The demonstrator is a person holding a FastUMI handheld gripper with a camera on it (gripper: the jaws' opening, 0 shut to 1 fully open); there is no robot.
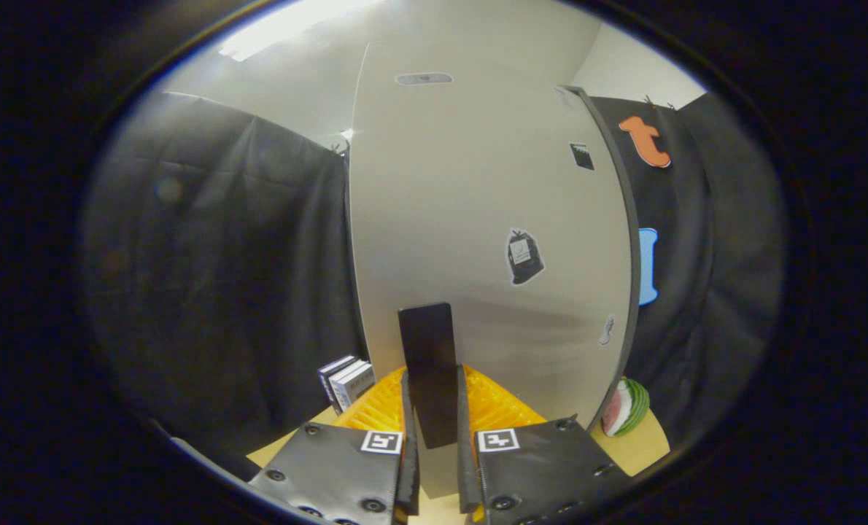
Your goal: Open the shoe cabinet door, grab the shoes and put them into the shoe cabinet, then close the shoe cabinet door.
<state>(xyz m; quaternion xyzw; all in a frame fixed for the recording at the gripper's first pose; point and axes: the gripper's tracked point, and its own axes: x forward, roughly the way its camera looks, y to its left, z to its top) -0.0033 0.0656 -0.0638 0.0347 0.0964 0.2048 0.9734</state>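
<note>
Gripper view: tongs (434,430) level, clamping door handle (427,368).

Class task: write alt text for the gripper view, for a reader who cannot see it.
The gripper is shut on the dark upright handle of a pale shoe cabinet door right in front of it. A stack of small boxes stands to one side of the door's foot, a watermelon slice toy to the other.
</note>
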